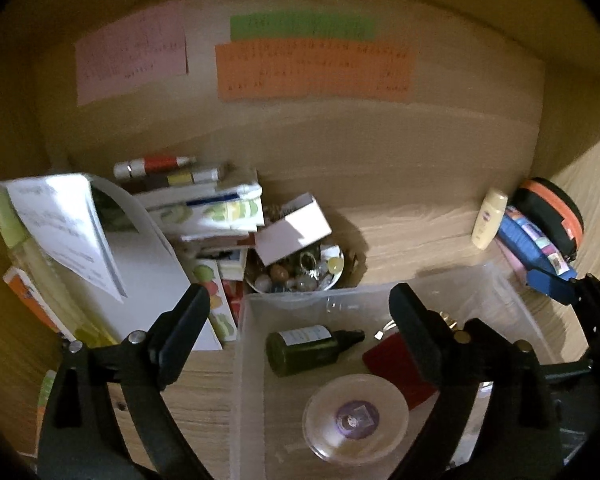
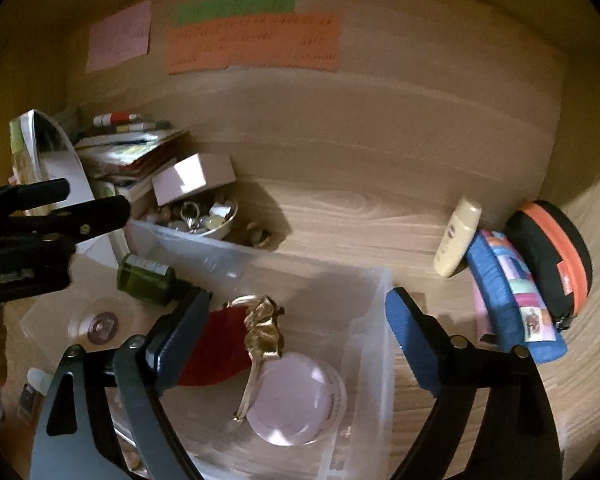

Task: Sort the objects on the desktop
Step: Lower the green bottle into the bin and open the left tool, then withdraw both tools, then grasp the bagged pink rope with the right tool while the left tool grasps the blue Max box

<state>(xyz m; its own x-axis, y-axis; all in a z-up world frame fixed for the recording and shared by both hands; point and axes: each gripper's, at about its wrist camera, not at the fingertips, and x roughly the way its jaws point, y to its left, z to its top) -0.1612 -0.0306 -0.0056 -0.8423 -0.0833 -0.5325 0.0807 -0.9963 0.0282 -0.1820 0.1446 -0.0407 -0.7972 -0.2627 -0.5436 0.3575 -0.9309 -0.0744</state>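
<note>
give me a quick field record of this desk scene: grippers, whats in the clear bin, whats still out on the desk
left gripper: open, nothing between its fingers
right gripper: open, holds nothing
clear bin: on the wooden desk
in bin: green bottle on its side, red card, round clear lid, gold clip, pink round case
outside bin, right: cream bottle, blue pouch, black-and-orange case
outside bin, left: bowl of trinkets, stack of papers and boxes

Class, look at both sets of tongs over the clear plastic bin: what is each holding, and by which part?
Nothing is held. The left tongs and right tongs both stand open over the clear plastic bin; the gold clip lies loose inside.
</note>
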